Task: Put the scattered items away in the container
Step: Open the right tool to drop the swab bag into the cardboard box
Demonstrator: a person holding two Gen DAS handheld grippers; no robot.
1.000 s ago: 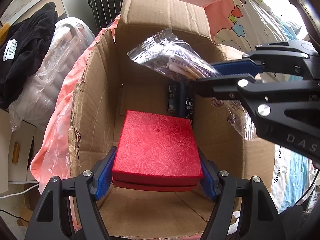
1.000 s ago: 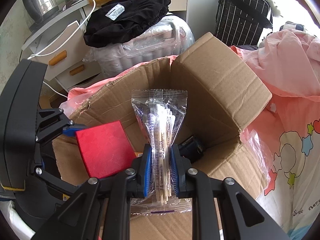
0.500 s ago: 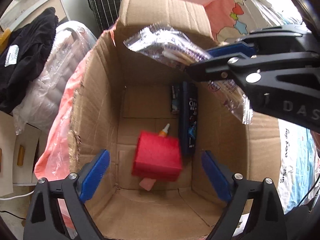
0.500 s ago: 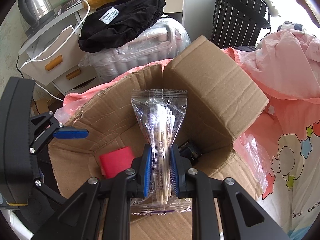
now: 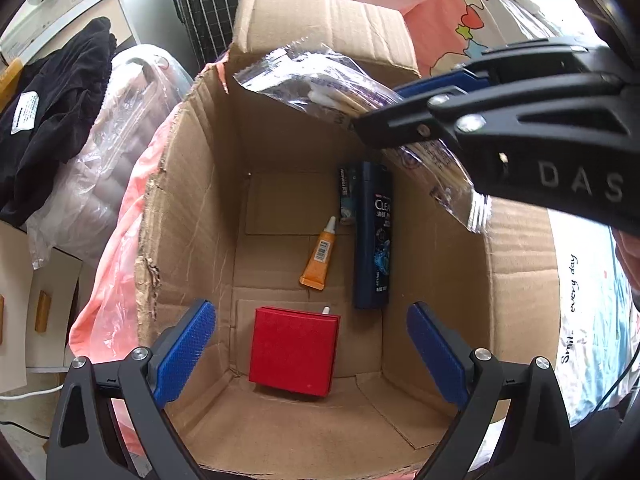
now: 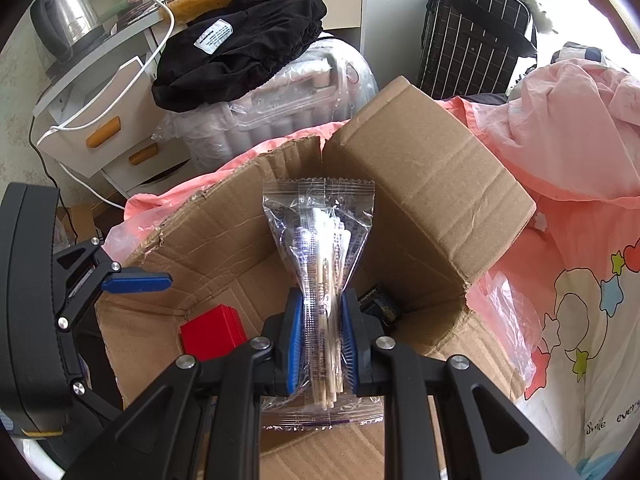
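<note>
The right claw [image 6: 318, 344] is clenched on the clear packet of swabs [image 6: 320, 256], held above the open cardboard box [image 5: 192, 208]. It is better to lower it between the walls before letting go. The left claw [image 5: 312, 354] is opening, nothing between its pads; the red box [image 5: 294, 350] lies at the bottom. Around: pink bedding [image 6: 560, 128], black clothes [image 6: 240, 64].

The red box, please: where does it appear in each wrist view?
Left wrist: red box lies on the carton floor, bottom centre, between the blue pads.
Right wrist: red box sits lower left, inside the carton.
Shared landmark: the upright cardboard flap.
</note>
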